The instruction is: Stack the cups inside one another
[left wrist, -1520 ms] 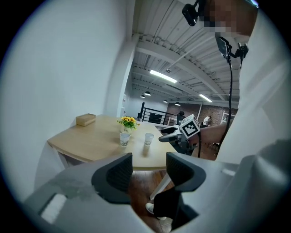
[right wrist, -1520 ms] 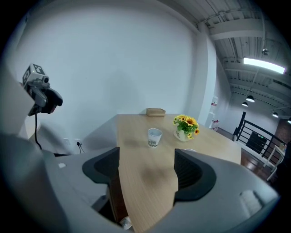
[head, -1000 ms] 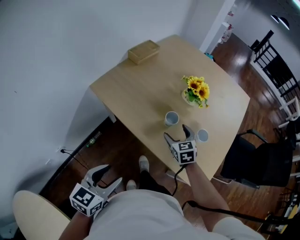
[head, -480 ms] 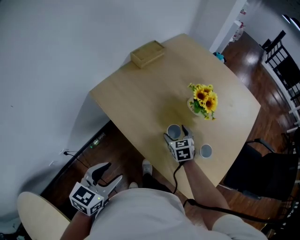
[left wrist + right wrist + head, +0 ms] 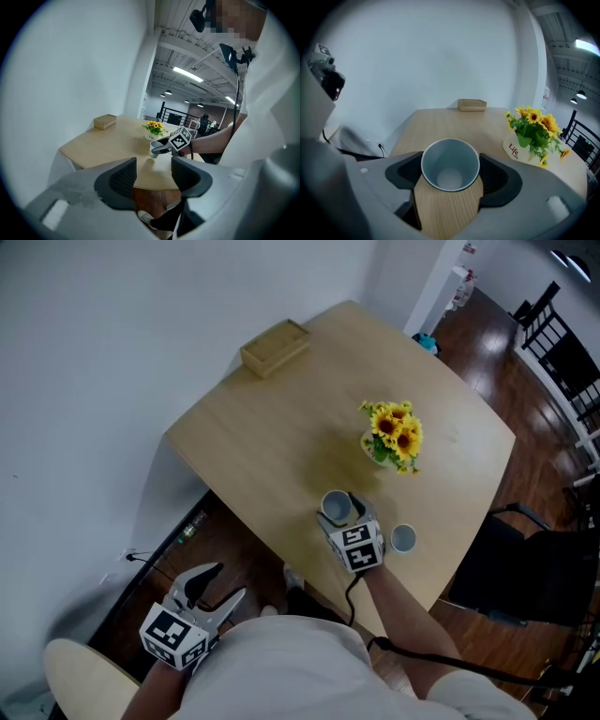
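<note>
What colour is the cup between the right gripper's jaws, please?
The cup is pale blue-grey, clearest in the right gripper view.

Left tongs (image 5: pixel 225 580), right tongs (image 5: pixel 339 508): grey, black pads (image 5: pixel 495 176), marker cubes (image 5: pixel 356 547); white shirt (image 5: pixel 281 671).

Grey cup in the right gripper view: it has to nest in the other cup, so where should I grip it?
I'd grip the grey round cup by its outer wall under the rim, a pad each side, coming from the near wooden table edge, as the right gripper does now. The round wall suits opposed pads, leaving the base free to nest.
</note>
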Motion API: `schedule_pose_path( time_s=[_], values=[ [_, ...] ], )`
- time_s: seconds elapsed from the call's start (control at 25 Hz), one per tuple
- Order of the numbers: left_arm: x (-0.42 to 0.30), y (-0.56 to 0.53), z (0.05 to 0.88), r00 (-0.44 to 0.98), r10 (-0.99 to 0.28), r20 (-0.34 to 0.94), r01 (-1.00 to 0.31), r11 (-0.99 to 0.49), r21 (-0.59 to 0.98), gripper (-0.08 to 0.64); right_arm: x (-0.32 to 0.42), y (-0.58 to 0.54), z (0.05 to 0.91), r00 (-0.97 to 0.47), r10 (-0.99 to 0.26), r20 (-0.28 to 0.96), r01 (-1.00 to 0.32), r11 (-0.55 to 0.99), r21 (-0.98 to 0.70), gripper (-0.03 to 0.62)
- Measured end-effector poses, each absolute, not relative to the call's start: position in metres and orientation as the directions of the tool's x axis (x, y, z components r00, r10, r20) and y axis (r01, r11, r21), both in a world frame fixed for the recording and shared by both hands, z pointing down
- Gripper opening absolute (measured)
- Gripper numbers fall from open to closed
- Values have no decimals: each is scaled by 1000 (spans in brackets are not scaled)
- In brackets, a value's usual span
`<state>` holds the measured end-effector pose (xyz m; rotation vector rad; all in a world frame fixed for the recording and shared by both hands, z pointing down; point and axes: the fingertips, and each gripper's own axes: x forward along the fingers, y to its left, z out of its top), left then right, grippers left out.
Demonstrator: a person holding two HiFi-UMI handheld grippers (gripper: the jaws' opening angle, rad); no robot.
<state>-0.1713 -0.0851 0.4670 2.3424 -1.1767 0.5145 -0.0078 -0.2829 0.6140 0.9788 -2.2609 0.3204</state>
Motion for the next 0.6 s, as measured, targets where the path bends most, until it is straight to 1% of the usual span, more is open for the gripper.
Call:
schedule_pose_path(
  time_s=[0.28, 0.6],
  values=[
    [-151, -95, 466, 624, -598, 503, -766, -595, 244, 244, 8, -272, 559, -529, -623, 577, -740, 671, 47, 377],
    [-122, -103, 462, 702, -531, 474, -685, -686, 246, 244, 58, -254, 506, -475, -688, 549, -797, 601, 65, 377]
  ],
)
